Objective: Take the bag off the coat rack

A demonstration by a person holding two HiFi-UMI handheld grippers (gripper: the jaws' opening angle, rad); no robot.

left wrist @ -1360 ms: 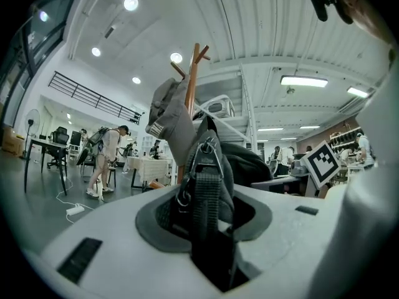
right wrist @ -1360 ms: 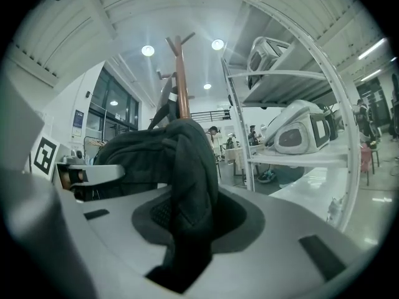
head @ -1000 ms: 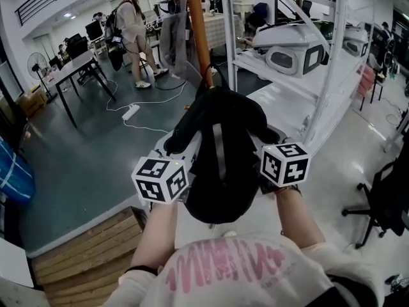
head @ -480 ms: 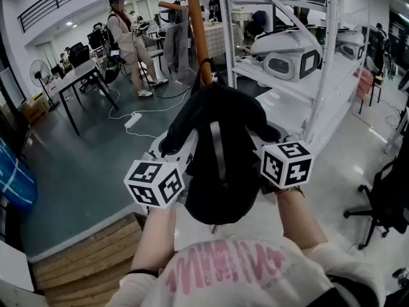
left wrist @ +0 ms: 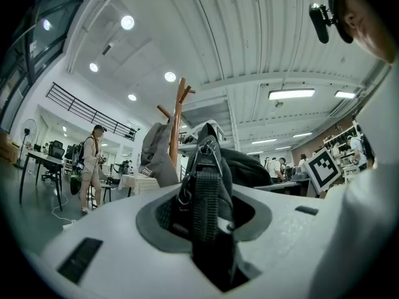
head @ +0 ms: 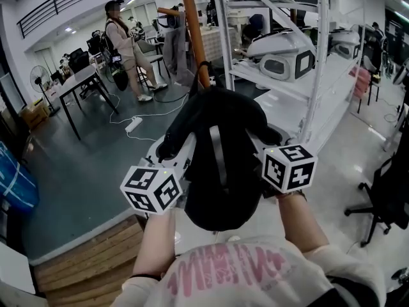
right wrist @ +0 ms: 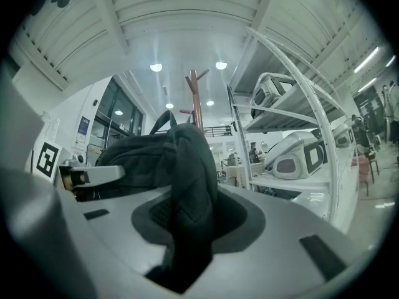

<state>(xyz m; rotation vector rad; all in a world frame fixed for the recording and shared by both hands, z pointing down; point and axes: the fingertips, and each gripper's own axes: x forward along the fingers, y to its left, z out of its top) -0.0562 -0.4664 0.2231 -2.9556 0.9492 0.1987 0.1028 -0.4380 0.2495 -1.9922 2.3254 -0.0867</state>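
Round ceiling lights (left wrist: 127,22) are shining over a dark floor (head: 83,165); a white shelving rack (head: 287,101) is standing right, a desk (head: 75,80) left, a person (head: 124,43) standing beyond.

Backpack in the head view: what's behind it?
The wooden coat rack pole rises directly behind the backpack, with a grey garment hanging on it. The backpack covers the pole's lower part and base, so any hook holding it can't be seen.
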